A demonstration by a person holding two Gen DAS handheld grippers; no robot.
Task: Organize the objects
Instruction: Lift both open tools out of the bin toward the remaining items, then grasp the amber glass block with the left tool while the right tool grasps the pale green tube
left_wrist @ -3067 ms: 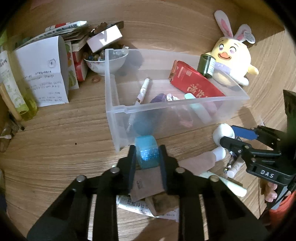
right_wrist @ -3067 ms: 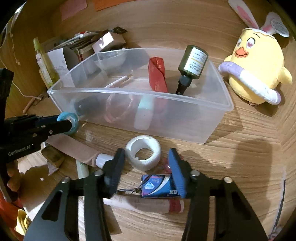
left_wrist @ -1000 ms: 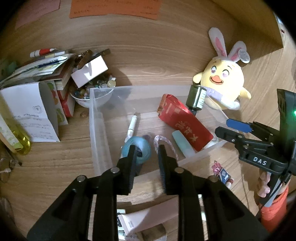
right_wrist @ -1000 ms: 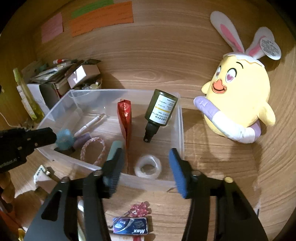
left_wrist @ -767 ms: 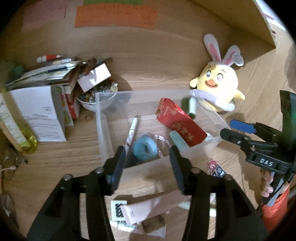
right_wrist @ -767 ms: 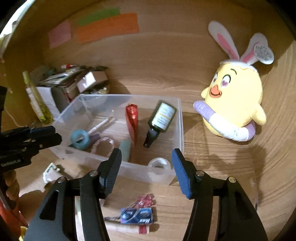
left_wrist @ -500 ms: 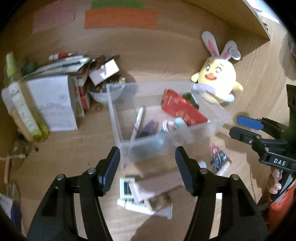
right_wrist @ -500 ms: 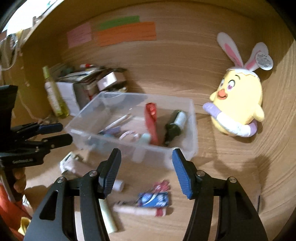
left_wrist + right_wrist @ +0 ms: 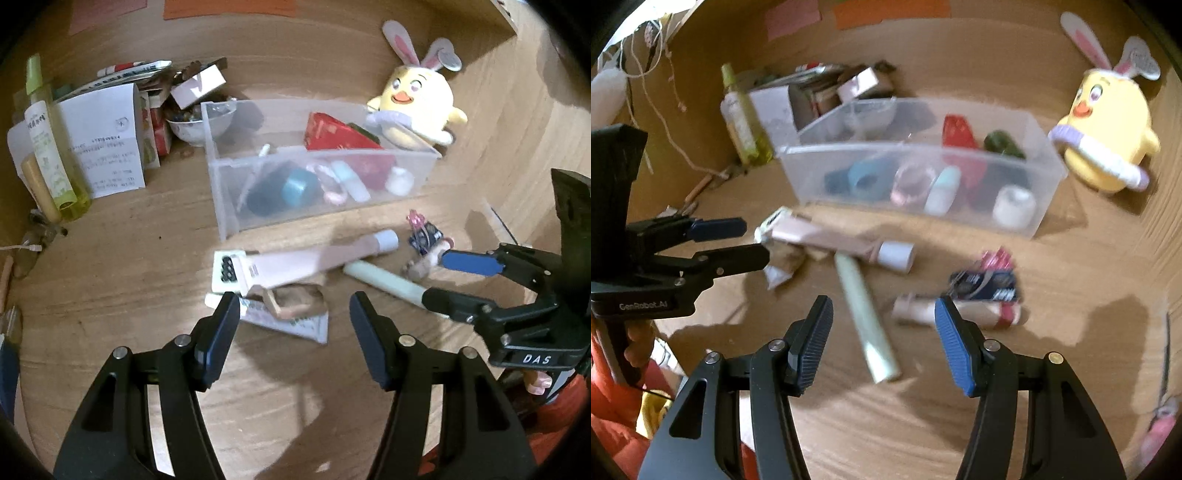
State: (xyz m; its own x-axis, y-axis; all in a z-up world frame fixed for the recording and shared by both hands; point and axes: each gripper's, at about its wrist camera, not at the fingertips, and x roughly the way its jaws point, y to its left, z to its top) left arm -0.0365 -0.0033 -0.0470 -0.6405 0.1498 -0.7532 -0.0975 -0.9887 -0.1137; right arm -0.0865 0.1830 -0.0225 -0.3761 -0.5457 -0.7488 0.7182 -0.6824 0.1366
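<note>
Both hand-held grippers, left (image 9: 291, 328) & right (image 9: 882, 332), spread wide, empty. Clear rectangular plastic bin (image 9: 236, 199) holding teal tape roll (image 9: 298, 187); pale pink squeeze tube (image 9: 314, 260) on wood-grain surface (image 9: 110, 288) just in front of bin.

Black hand-held gripper (image 9: 291, 328) with silver screws, blue-padded fingers (image 9: 951, 345), orange sleeve.

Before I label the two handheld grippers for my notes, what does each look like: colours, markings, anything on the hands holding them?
Both are black plastic. The left gripper carries a blue pad on one finger and white "GenRobot.AI" lettering on its body; its hand shows beside an orange-red sleeve. The right gripper has a blue finger pad and a white "DAS" marking.
</note>
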